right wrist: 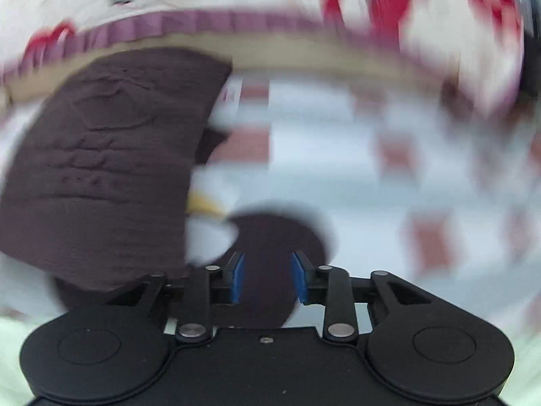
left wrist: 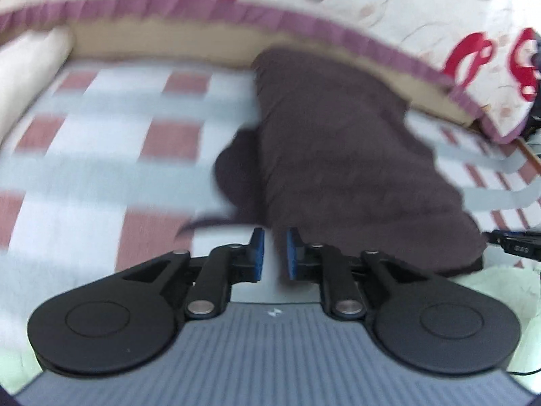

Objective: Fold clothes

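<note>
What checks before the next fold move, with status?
1. Dark brown knitted garment flat on the checked red, white and grey bedsheet: ok.
2. Left gripper free of cloth, jaws slightly apart: ok.
3. Right gripper jaws apart, dark cloth seen between them; pads gripping it: cannot tell.
4. Loose flap at the garment's left edge tucked: not ok.
5. Sharp view: not ok, both blurred.

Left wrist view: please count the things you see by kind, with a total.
Dark brown garment: 1
Checked bed sheet: 1
Floral quilt with purple frill: 1
Cream bolster: 1
Tongs: 1
Total: 5
</note>
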`<action>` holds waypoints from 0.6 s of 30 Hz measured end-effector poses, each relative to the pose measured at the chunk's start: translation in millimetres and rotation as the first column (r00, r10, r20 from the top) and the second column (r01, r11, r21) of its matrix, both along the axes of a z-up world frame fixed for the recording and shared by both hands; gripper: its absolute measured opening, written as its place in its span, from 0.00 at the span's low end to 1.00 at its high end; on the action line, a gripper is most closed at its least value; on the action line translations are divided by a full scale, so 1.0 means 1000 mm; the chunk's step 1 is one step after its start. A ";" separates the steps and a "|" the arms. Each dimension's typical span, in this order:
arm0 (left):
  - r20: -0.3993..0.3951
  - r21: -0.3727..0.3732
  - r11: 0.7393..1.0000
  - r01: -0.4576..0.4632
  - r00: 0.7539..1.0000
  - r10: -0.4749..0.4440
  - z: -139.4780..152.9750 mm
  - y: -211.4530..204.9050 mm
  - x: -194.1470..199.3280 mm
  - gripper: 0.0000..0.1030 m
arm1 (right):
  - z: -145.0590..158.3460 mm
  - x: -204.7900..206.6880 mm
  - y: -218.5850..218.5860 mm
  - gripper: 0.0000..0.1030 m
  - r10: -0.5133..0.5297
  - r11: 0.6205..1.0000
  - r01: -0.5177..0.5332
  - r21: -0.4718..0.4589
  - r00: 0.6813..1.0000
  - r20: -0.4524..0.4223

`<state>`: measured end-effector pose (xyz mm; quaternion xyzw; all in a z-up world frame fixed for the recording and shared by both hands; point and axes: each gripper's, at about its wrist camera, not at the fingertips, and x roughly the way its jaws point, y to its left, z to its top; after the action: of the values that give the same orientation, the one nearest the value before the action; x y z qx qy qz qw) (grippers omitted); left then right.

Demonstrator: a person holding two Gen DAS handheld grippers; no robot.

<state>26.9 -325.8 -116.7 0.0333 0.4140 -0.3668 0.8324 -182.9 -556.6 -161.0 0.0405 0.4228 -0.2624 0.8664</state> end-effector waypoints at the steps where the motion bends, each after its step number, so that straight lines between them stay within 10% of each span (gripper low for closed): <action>1: 0.010 -0.020 1.000 0.022 1.000 -0.022 0.003 -0.010 0.005 0.14 | 0.009 0.010 0.001 0.36 0.043 0.999 -0.043 -0.008 0.999 0.028; 7: 0.022 -0.110 0.990 0.092 0.996 -0.090 0.009 -0.067 0.036 0.20 | 0.040 0.103 -0.063 0.61 0.143 0.924 -0.246 0.291 0.932 0.332; 14: 0.088 -0.035 0.999 0.029 0.996 -0.026 -0.012 -0.077 0.084 0.20 | -0.036 0.198 -0.143 0.64 -0.081 0.875 -0.006 0.484 0.984 0.159; 16: 0.032 -0.072 0.997 -0.007 0.999 0.009 -0.013 -0.064 0.099 0.21 | -0.047 0.198 -0.150 0.45 -0.096 0.846 -0.055 0.531 0.963 0.253; 17: 0.009 -0.089 0.996 -0.021 1.000 0.022 -0.013 -0.058 0.103 0.21 | -0.046 0.198 -0.148 0.10 -0.068 0.854 -0.102 0.511 0.950 0.304; 18: 0.021 -0.096 0.995 -0.037 0.999 0.039 -0.012 -0.053 0.103 0.21 | -0.038 0.198 -0.139 0.11 0.005 0.890 -0.159 0.428 0.941 0.339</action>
<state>130.4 -378.3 -128.8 -0.0101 0.3869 -0.3698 0.8447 15.4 -696.1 -199.4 0.2647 0.3227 -0.1097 0.9021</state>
